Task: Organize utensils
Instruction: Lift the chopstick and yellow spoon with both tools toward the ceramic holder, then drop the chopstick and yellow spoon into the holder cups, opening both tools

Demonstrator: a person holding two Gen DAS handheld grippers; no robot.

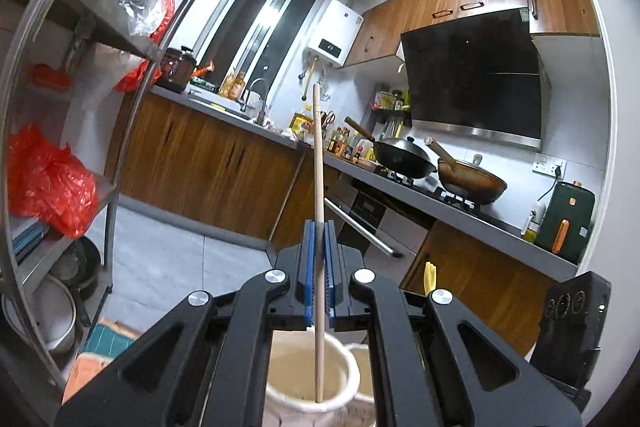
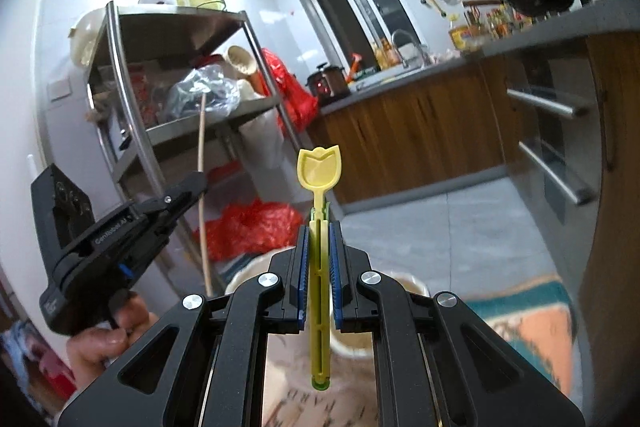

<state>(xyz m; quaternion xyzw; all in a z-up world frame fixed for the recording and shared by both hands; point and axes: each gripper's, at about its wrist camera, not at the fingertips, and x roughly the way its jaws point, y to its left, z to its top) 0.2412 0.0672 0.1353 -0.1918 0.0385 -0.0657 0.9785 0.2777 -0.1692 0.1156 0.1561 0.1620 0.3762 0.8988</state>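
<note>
My left gripper (image 1: 319,227) is shut on a long wooden chopstick (image 1: 318,163) held upright; its lower end dips into a cream ceramic holder (image 1: 344,367) below the jaws. A second cream holder (image 1: 362,359) stands beside it on the right. My right gripper (image 2: 319,227) is shut on a yellow plastic spoon with a tulip-shaped head (image 2: 319,169), over a cream holder (image 2: 408,285). The left gripper (image 2: 196,187) and its chopstick (image 2: 201,147) show in the right wrist view at left. The spoon's tip (image 1: 429,277) shows in the left wrist view.
A steel shelf rack (image 1: 108,115) with red bags (image 1: 48,183) stands at left. Wooden counter cabinets (image 1: 208,167) with sink, woks (image 1: 404,155) and range hood run across the back. A patterned mat (image 2: 532,319) lies on the tiled floor (image 2: 448,227).
</note>
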